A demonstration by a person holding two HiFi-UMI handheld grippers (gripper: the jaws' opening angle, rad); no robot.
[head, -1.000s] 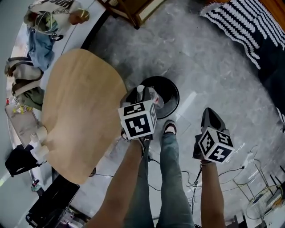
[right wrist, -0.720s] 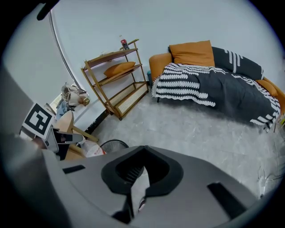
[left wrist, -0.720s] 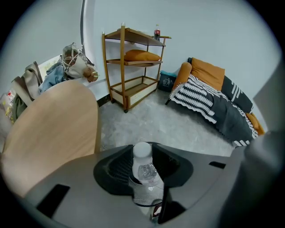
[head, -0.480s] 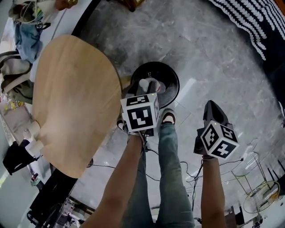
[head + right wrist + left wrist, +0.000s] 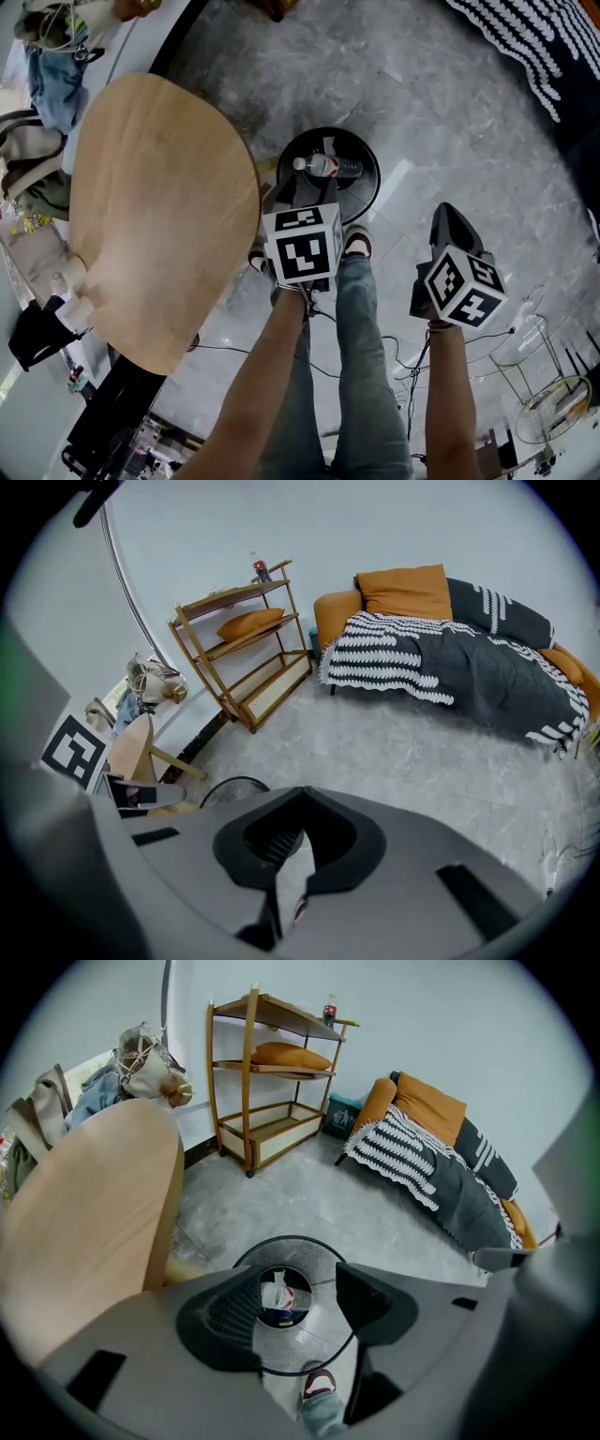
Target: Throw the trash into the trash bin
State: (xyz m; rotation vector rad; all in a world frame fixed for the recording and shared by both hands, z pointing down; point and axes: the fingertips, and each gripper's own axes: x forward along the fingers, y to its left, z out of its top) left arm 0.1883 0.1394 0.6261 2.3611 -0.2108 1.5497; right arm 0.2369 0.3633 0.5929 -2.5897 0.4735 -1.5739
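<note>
Your left tool (image 5: 292, 1286) is open. Its jaws have just been spreading and now stand wide apart with nothing between them. It hangs pointing steeply down over the round black mesh trash bin (image 5: 373, 180), and its marker cube sits just below the bin's rim in the head view.

The trash, a clear plastic bottle with a white cap and a red label (image 5: 323, 167), is inside the bin. It lies on its side with the cap towards the light wooden rounded surface (image 5: 159, 206). In the left gripper view you look between the two parted jaws straight down into the bin, and the bottle shows at the bottom, free of both jaws.

Your right tool (image 5: 303, 797) is closed. Its jaw tips meet and hold nothing. It hangs to the right of your leg, well apart from the bin, over the grey marbled floor (image 5: 450, 112).

The bin stands on the floor just beside the curved edge of the wooden surface. Your shoe (image 5: 357, 244) is just beside the near side of the bin. Both gripper views show a wooden open shelf rack (image 5: 272, 1091) against the wall. They also show an orange sofa covered with a dark blanket striped in white (image 5: 450, 658).
</note>
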